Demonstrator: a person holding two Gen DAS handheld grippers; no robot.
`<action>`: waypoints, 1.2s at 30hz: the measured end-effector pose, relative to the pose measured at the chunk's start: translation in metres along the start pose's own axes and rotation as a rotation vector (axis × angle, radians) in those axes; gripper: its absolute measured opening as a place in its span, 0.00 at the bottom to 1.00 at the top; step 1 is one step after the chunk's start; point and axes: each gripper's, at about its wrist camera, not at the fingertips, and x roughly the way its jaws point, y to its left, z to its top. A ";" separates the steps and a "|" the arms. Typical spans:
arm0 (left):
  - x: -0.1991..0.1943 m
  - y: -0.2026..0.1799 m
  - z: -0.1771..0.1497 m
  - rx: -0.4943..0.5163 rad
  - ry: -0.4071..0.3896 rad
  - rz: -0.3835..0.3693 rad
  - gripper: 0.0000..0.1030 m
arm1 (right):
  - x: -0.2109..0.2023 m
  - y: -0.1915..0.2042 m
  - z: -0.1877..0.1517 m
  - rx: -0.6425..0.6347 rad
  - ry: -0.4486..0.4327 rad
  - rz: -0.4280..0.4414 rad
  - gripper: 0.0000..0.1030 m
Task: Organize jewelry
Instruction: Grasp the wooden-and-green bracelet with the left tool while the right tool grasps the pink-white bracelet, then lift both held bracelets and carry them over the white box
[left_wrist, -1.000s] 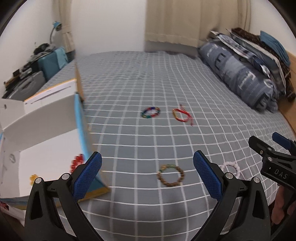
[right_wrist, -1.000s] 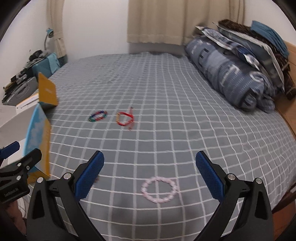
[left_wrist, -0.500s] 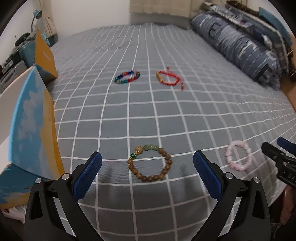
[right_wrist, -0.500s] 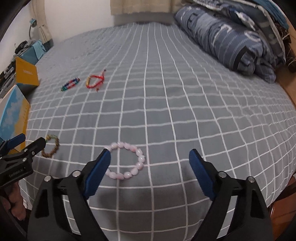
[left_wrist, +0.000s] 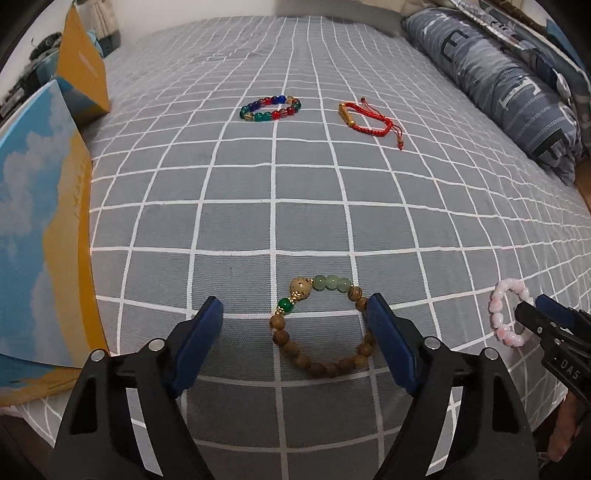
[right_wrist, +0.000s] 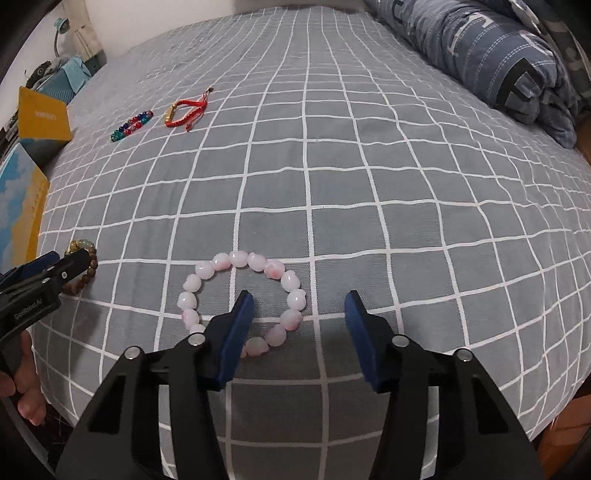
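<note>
This is a bedroom in someone's home. A bed with a grey, white-checked sheet fills the room, and a rolled blue quilt lies along its far side. A beige curtain hangs by the white wall, above cluttered bags and a small desk lamp.

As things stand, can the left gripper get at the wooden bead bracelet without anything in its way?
Probably yes. The left gripper is open, its blue fingers on either side of the wooden bead bracelet, which lies flat on the checked bedspread. Nothing sits between them; the box stands off to the left.
</note>
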 end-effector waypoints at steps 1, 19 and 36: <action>0.001 0.001 0.001 0.000 0.004 0.005 0.69 | 0.001 0.000 0.001 0.001 0.001 0.003 0.44; -0.003 -0.002 -0.001 0.034 0.028 0.035 0.07 | 0.004 -0.005 0.005 0.024 0.025 -0.014 0.10; -0.034 0.003 0.003 0.021 -0.030 -0.023 0.07 | -0.030 -0.004 0.008 0.037 -0.056 0.018 0.10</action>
